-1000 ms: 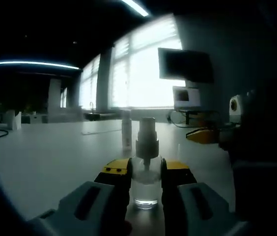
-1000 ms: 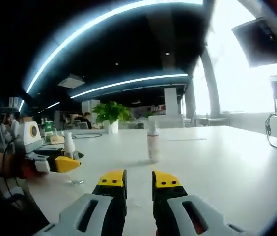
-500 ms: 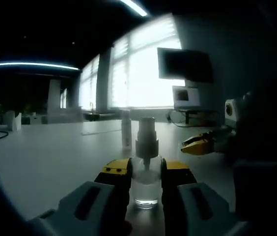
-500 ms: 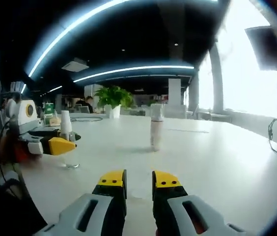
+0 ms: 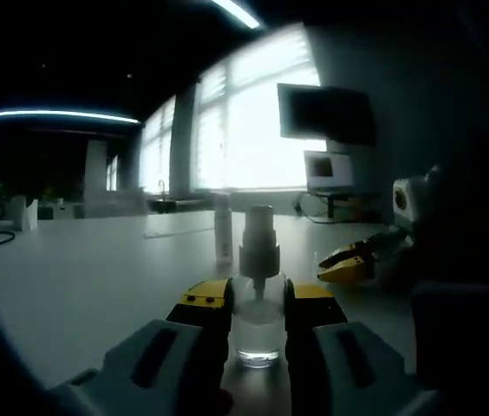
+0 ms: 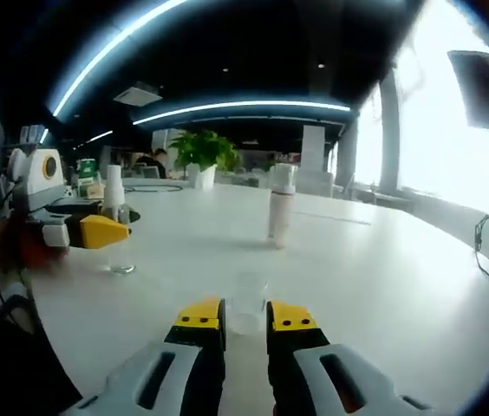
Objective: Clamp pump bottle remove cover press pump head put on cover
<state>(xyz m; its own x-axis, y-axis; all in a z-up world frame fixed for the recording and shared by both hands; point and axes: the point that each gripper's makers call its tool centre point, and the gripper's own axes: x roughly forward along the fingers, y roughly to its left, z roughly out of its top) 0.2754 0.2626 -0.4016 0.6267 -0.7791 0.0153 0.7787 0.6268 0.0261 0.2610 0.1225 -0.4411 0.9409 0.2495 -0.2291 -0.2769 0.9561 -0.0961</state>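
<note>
- Pump bottle (image 5: 257,299), one: small, clear, standing upright on the table (image 5: 80,277); white pump head (image 5: 259,238) bare at the top. In the right gripper view the same bottle (image 6: 114,230) stands at the far left.
- Left gripper (image 5: 257,316): jaws closed on the bottle's clear body, one yellow-tipped jaw on each side, holding it at table level.
- Cover (image 6: 246,303), one: clear cap, upright, just in front of the right gripper (image 6: 244,319), between the jaw tips. Whether the jaws pinch it or it merely sits on the table in front of them cannot be told; the gap is narrow.
- Key relation: the bottle's long axis is vertical, pump head up. Seen from the left gripper, the right gripper (image 5: 348,264) hangs off to the bottle's right, near but apart, at about pump-head height. The right gripper is the free one for pressing or capping; my judgement is that it must come in from that side and above the head.
- Second bottle (image 6: 279,208), one: tall, pale, capped, standing farther back on the table, not involved.
- Potted plant (image 6: 203,154), one, in the background.
- Monitor (image 5: 327,114), one, by the window.
</note>
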